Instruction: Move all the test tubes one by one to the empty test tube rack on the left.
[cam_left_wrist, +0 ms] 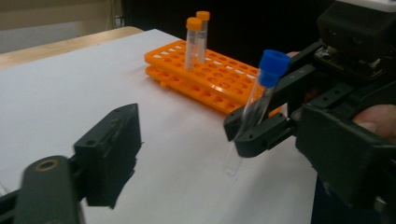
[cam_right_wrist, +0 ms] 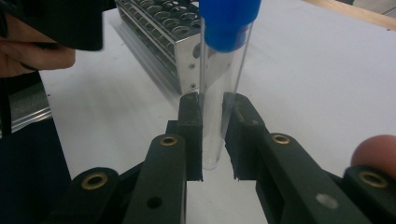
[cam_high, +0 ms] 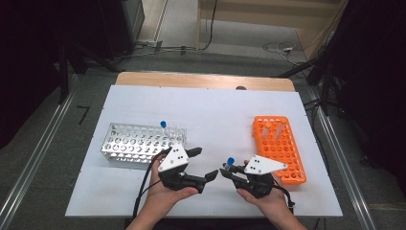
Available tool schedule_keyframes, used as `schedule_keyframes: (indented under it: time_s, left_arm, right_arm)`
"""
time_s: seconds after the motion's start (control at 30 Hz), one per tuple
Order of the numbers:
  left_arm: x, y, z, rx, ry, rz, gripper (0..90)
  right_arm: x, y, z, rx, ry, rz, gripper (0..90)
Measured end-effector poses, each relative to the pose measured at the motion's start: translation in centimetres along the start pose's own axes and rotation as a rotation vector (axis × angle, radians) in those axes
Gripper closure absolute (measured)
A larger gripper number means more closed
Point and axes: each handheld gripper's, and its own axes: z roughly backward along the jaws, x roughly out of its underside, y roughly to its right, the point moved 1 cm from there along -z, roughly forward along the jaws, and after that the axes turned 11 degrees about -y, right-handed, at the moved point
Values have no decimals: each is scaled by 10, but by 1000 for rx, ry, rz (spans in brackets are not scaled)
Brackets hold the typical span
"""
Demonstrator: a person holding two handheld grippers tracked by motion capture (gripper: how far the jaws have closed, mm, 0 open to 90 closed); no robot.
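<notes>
My right gripper (cam_high: 229,170) is shut on a clear test tube with a blue cap (cam_high: 230,161), held upright a little above the white table. In the right gripper view the pads (cam_right_wrist: 191,133) press on the tube's (cam_right_wrist: 219,88) lower half. The left gripper (cam_high: 203,164) faces it from the left, its jaws apart with nothing between them. From the left gripper view, one of its own fingers (cam_left_wrist: 109,149) rises at the left. The tube (cam_left_wrist: 259,100) stands farther right in the right gripper (cam_left_wrist: 254,133).
A metal tube rack (cam_high: 139,142) stands at the left with one blue-capped tube (cam_high: 163,124) in its far corner. An orange rack (cam_high: 280,143) lies at the right, holding two orange-capped tubes (cam_left_wrist: 194,35). The white table surface (cam_high: 215,110) stretches between them.
</notes>
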Motion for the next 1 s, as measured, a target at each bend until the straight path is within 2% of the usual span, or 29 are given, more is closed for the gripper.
schedule_keyframes:
  time_s: [0.1, 0.2, 0.3, 0.57, 0.83, 1.0]
  left_arm:
    - [-2, 6, -4, 26, 3, -18, 293]
    - [-3, 10, -9, 70, -7, -44, 436]
    - [-4, 15, -14, 78, -23, -63, 536]
    - [-3, 18, -20, 87, -43, -100, 719]
    - [-3, 17, -19, 64, -50, -127, 769]
    - [-4, 11, -15, 52, -30, -110, 770]
  right_arm:
    - [-1, -4, -2, -11, -4, 13, 748]
    - [-2, -7, -4, -26, -7, 27, 748]
    - [-2, -11, -5, -47, -7, 36, 748]
    - [-3, -16, -8, -77, -19, 58, 748]
    - [-2, -15, -9, -90, -22, 54, 742]
    - [-1, -12, -7, -100, -22, 48, 677]
